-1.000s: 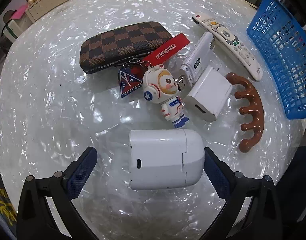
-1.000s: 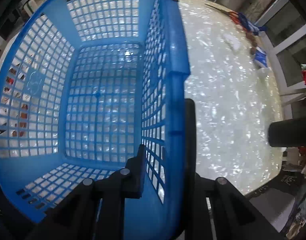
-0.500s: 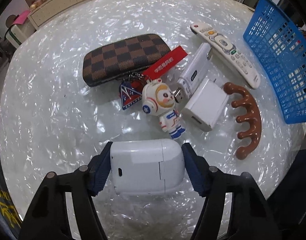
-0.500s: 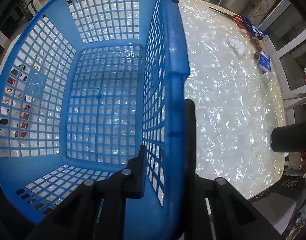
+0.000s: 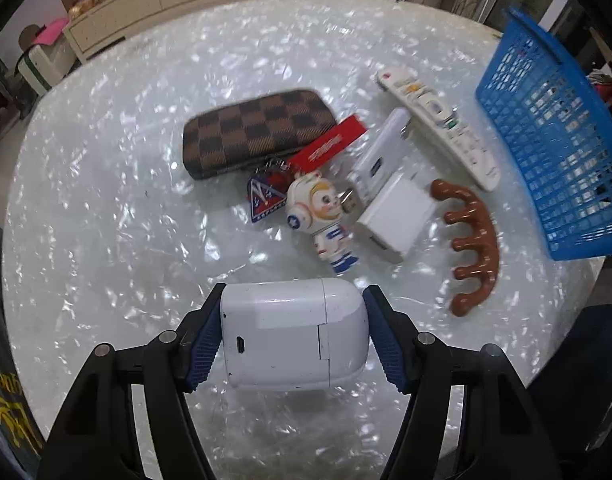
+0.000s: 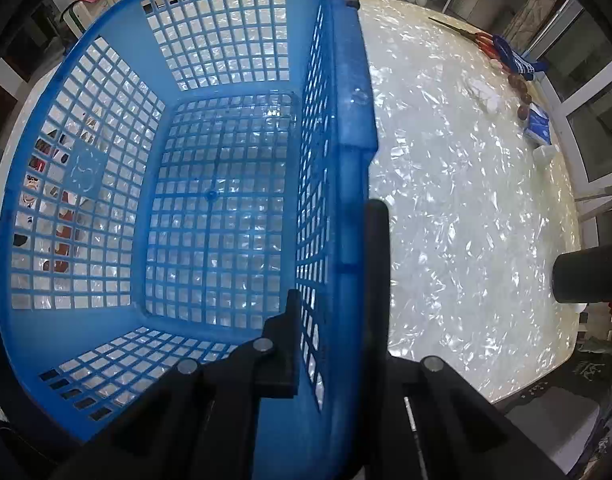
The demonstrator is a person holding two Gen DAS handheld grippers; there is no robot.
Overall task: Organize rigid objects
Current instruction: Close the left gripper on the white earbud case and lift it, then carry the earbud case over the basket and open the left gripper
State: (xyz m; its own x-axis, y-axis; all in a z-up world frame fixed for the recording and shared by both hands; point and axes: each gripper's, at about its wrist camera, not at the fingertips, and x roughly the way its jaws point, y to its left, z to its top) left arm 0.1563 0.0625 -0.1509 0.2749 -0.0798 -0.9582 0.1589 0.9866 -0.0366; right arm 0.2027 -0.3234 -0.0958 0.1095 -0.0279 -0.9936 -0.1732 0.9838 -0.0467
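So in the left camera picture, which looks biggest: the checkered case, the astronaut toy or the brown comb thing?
1. Checkered case, clearly the largest.
2 and 3. Brown comb thing and astronaut toy look about alike, so I won't rank them.

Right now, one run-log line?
left tongs: shut on white case | right tongs: shut on blue basket wall | basket: empty

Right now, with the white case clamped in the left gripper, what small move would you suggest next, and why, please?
Probably carry the white case toward the blue basket: the left gripper grips it, the basket looks empty, and the right gripper clamps its wall.
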